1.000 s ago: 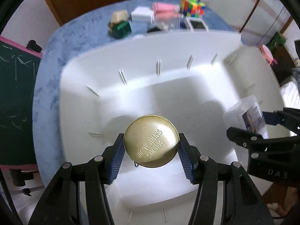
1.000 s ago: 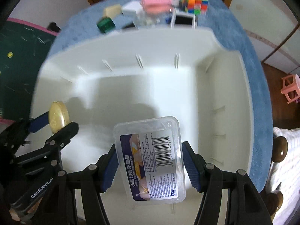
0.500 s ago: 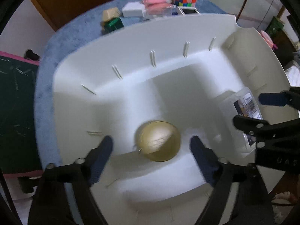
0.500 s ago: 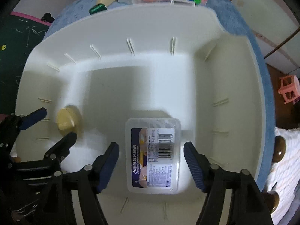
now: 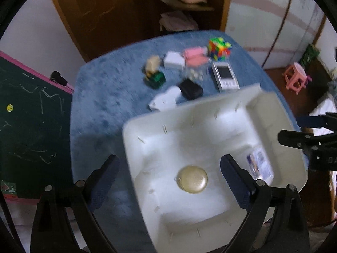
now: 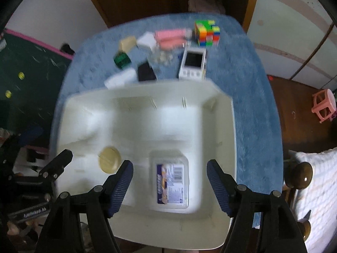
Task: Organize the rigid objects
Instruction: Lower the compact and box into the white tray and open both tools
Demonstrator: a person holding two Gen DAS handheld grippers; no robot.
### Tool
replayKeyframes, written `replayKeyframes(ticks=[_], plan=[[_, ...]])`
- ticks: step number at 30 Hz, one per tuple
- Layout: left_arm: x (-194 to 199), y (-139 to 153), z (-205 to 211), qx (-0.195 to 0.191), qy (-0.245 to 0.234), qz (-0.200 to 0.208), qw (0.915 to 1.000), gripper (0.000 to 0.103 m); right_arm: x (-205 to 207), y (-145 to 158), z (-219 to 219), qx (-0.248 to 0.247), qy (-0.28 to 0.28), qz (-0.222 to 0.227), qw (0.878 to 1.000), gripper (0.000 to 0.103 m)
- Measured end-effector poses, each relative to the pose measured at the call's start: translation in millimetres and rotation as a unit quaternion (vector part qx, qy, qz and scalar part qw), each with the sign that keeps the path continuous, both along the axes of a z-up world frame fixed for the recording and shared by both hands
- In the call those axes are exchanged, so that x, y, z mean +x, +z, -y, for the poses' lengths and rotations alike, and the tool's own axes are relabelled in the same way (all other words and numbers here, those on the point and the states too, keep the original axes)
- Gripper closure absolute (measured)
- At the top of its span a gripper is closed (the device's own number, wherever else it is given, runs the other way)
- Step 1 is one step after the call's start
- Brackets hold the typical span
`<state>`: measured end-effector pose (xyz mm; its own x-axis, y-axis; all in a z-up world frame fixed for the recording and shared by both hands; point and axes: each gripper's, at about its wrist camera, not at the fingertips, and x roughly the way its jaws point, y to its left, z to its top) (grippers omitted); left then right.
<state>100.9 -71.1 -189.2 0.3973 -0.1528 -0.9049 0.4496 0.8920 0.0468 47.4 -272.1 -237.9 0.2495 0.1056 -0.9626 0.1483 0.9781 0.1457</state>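
A white divided bin [image 5: 147, 130] stands on the blue table. A round gold tin [image 5: 192, 179] lies flat on its floor, and my left gripper [image 5: 168, 160] hangs well above it. Its jaws are opening, wide apart, with nothing between the pads. In the right wrist view a clear plastic box with a printed label [image 6: 171, 181] lies in the bin [image 6: 210, 88] beside the gold tin [image 6: 109, 162]. My right gripper [image 6: 169, 163] is raised over the box with its jaws opening, and the pads are clear of it. Each gripper shows at the edge of the other's view.
Behind the bin on the blue table lie a colourful puzzle cube [image 5: 219, 46], pink cases [image 5: 194, 57], a white device with a screen [image 5: 225, 77], a black case [image 5: 190, 88], a green box [image 5: 155, 79] and small white boxes. A chalkboard [image 5: 25, 126] stands left, a pink stool [image 5: 296, 78] right.
Both grippers let go: the gold tin and the labelled box now lie on the bin floor. Both grippers opened and rose, so the bin looks smaller and more of the table shows.
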Motion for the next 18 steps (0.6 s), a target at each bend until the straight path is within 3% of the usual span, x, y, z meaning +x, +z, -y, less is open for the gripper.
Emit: replayKeyframes(ticks=[2, 12, 18], plan=[[9.1, 11.4, -2.4, -0.001, 0.005, 0.003, 1.0000, 0.006, 4.0, 17.0, 1.6, 0.000, -0.005, 0.017, 1.000, 0.022], [73.0, 72.2, 3.7, 0.008, -0.004, 0.049, 0.9988, 0.006, 50.4, 107.5, 37.6, -0.015, -0.014, 0.101, 0.995, 0.022], [111.5, 77.0, 18.8, 0.014, -0.015, 0.045, 0.9988, 0.006, 84.3, 151.5, 43.6, -0.059, 0.009, 0.167, 0.984, 0.022]])
